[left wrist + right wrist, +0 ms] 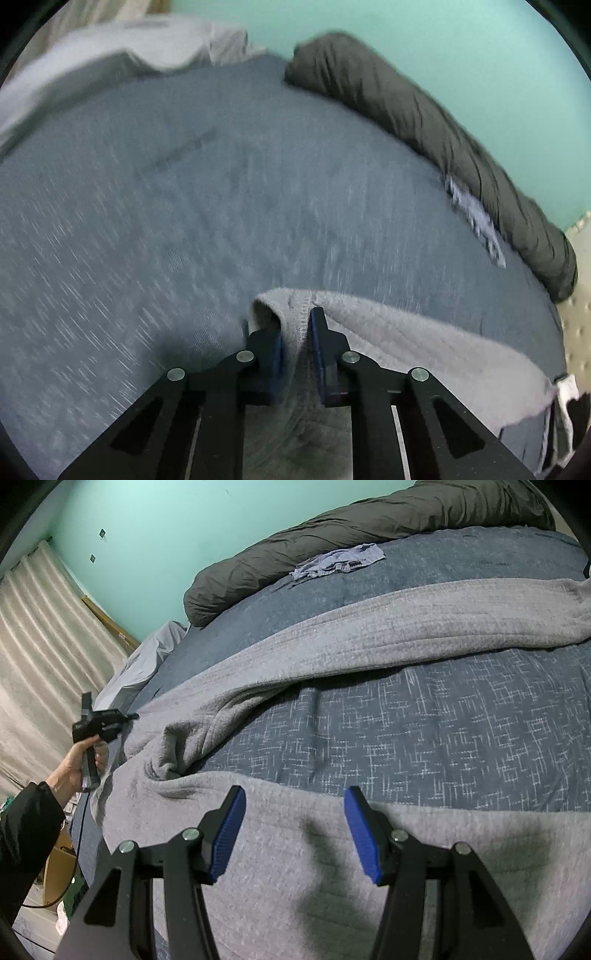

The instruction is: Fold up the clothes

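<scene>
1. One big bed (443, 720) has a blue cover with thin white lines.
2. The grey pants (332, 646) lie on it, soft and fuzzy, legs still spread apart, so most folding looks left to do.
3. The left hand-held gripper (295, 332) pinches an edge of the grey pants.
4. The right hand-held gripper (293, 830) hangs wide apart over them, holding nothing.

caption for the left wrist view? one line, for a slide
Left gripper shut on a bunched edge of the grey garment, lifted over the blue bedspread, motion-blurred.
</scene>
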The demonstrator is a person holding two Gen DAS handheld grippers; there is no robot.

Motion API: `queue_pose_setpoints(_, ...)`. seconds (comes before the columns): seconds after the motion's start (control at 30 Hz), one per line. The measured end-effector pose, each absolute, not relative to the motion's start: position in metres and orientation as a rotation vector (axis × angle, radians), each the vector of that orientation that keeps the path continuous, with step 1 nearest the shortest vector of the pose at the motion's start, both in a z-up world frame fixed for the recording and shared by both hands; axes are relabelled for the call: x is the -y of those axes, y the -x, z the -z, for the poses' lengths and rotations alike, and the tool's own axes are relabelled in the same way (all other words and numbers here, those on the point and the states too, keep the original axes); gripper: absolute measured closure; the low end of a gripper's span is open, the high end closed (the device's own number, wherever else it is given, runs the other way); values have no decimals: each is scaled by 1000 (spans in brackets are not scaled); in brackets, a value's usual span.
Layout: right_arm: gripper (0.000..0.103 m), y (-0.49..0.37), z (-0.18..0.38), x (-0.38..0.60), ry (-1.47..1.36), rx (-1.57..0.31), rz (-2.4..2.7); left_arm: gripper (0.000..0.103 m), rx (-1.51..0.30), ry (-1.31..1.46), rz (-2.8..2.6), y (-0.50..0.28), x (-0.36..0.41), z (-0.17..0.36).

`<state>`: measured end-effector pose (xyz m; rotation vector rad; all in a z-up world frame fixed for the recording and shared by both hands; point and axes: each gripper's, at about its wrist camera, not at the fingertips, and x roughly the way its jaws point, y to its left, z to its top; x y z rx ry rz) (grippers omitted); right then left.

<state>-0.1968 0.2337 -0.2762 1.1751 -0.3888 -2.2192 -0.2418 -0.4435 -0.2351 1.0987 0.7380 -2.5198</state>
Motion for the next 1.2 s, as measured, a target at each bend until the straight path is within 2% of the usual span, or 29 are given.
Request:
queue_pose_setpoints(0.2, 47, 196, 276, -236, -1171, 386, 2222, 89, -669, -1006, 2472, 250, 466, 198)
queue_pose_setpoints(0.43, 47, 198, 275, -239, -1172, 390, 2229, 87, -666, -1065, 2388, 249, 474, 218)
queue_pose_setpoints(0.5, 47, 198, 275, -239, -1173, 393, 2232, 80, -665, -1081, 2364, 248, 477, 224)
queue_pose_setpoints(0.53, 47, 198, 275, -240, -1174, 394, 2233, 73, -665, -1089, 2352, 248, 478, 227)
queue_pose_setpoints(0.57, 47, 199, 275, -240, -1175, 395, 2234, 58, -664, -1097, 2340, 248, 479, 229)
queue_pose_setpoints(0.6, 47, 199, 275, -241, -1175, 397, 2235, 50, -664, -1105, 2328, 248, 480, 232)
queue_pose_setpoints(0.63, 47, 199, 275, -241, -1176, 398, 2237, 49, -663, -1113, 2316, 248, 482, 235)
queue_pose_setpoints(0.9, 47, 201, 272, -248, -1171, 428, 2249, 48, -706, -1044, 2356, 201, 450, 217)
queue_pose_setpoints(1.2, 46, 211, 267, -277, -1176, 529, 2299, 46, -659, -1164, 2488, 168, 338, 242)
